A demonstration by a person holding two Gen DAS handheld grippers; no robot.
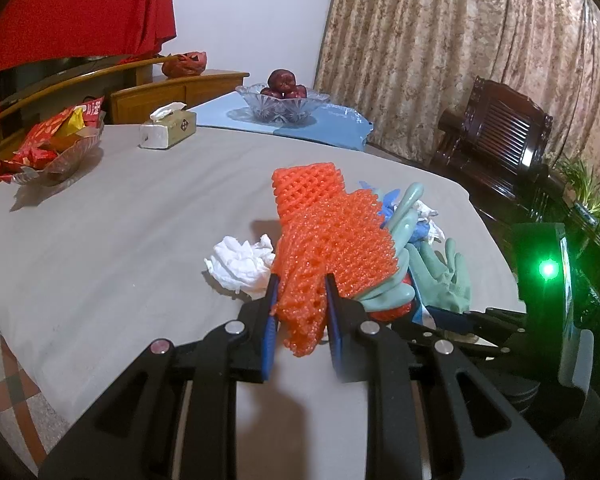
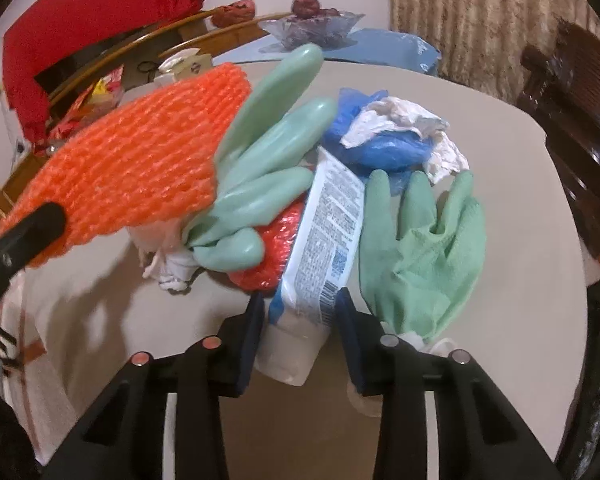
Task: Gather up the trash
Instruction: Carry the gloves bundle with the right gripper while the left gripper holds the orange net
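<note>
While trash pile sits at near edge of worktop (image 1: 120, 208), each gripper has one item between its fingers. Left gripper (image 1: 300, 292): fingers clenched on near end of orange foam net (image 1: 324, 232), long axis running away from fingers, far end raised over pile. Right gripper (image 2: 300, 308): fingers flank cap end of white tube (image 2: 324, 248), grip contact unclear; tube points forward under green gloves (image 2: 420, 248).

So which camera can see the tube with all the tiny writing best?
The right wrist view. The tube lies right in front, its printed label facing the camera, its capped end between the right gripper fingers. In the left wrist view only a sliver of it peeks out beneath the green gloves.
</note>
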